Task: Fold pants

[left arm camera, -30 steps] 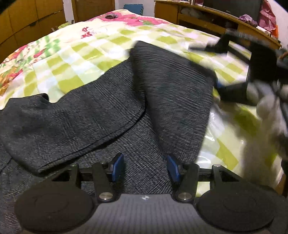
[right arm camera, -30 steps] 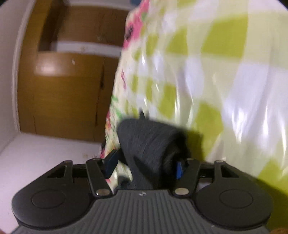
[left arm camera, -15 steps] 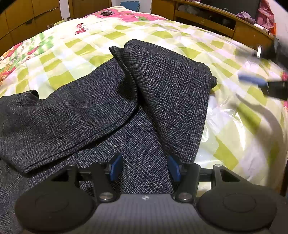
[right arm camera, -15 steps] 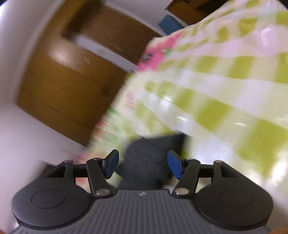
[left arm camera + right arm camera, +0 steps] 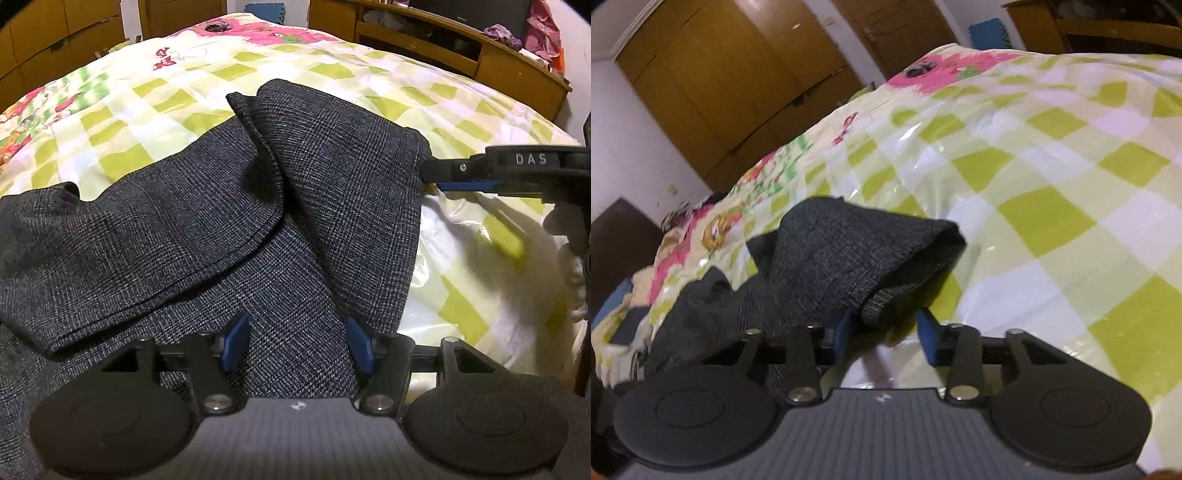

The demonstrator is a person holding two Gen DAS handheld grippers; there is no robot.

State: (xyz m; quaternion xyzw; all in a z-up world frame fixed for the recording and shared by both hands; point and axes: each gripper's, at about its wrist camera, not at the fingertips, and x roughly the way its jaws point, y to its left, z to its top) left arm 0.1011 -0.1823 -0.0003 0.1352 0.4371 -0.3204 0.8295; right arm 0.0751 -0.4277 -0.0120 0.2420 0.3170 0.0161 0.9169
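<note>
Left wrist view: left gripper (image 5: 296,345) hovers spread wide over dark checked pants (image 5: 207,221) lying on the green-checked bedspread (image 5: 332,77); right gripper (image 5: 885,334), parted too, sits at their folded edge

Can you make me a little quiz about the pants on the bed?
1. True or false: the pants lie on a checkered bedspread.
2. What colour are the left gripper pads? A red, B blue, C yellow.
3. Fill in: the right gripper is ____, with a pant edge between its fingers.

Key: 1 true. 2 B. 3 open.
</note>
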